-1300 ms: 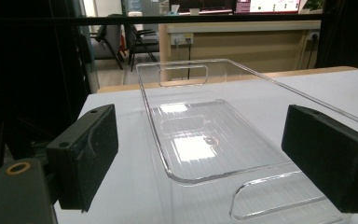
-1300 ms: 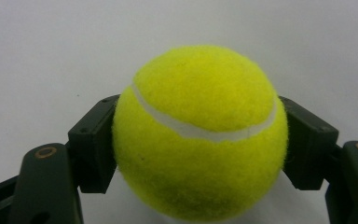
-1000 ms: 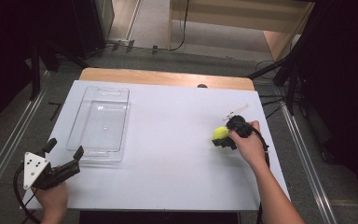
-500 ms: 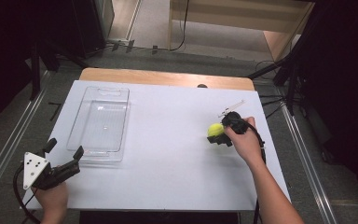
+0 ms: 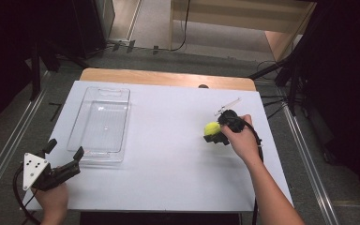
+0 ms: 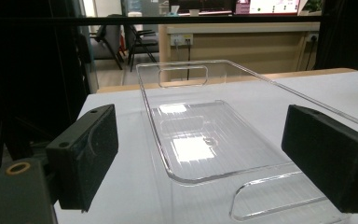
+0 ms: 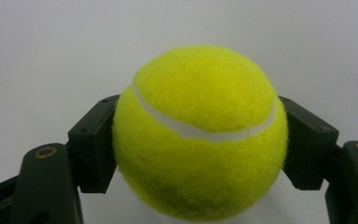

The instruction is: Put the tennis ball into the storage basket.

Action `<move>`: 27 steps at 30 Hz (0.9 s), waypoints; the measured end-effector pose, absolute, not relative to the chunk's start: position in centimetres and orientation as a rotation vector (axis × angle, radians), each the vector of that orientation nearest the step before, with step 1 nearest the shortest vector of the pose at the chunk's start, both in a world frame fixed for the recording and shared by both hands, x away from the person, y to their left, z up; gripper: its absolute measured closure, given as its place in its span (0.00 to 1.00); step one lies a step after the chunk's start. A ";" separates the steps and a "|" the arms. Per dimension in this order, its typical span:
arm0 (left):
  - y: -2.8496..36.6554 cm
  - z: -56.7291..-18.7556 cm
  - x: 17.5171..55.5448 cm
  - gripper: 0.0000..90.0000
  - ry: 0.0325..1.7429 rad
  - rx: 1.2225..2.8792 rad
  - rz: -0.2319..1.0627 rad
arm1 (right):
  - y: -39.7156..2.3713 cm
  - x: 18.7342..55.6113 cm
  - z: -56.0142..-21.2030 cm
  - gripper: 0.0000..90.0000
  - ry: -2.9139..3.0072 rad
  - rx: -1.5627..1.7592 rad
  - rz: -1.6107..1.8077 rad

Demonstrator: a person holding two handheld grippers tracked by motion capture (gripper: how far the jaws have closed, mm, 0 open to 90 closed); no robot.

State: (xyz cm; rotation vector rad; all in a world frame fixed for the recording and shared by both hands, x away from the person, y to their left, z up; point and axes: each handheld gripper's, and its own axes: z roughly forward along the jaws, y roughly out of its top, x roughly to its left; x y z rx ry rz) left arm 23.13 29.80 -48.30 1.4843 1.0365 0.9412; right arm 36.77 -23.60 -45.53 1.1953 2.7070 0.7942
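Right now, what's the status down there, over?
Right gripper shut on tennis ball. Left gripper open, fingers apart, near clear plastic tray. Nothing between ball and tray.

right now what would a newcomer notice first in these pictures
The yellow tennis ball stands out, clamped between the jaws of the right claw over the right side of the white table. Next comes the clear tray, empty, lying on the table's left side. The left claw sits open near the tray's near end, not touching it.
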 end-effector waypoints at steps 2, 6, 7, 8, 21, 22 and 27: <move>29.8 -48.3 23.1 0.13 1.037 1.484 0.940 | -23.4 36.9 -45.5 0.26 2.709 1.186 0.797; 29.8 -48.3 23.1 0.13 1.036 1.485 0.941 | -22.8 37.0 -45.3 0.26 2.714 1.176 0.798; 29.8 -48.3 23.1 0.13 1.036 1.485 0.941 | -22.7 37.1 -45.3 0.26 2.716 1.179 0.805; 29.8 -48.3 23.1 0.13 1.035 1.485 0.941 | -22.6 37.1 -45.2 0.26 2.720 1.166 0.803; 29.8 -48.3 23.1 0.13 1.032 1.485 0.941 | -20.5 37.6 -45.0 0.26 2.744 1.125 0.834; 29.8 -48.3 23.1 0.13 1.032 1.485 0.941 | -20.5 37.6 -45.0 0.26 2.744 1.125 0.834; 29.8 -48.3 23.1 0.13 1.032 1.485 0.940 | -19.6 37.8 -44.8 0.26 2.756 1.100 0.846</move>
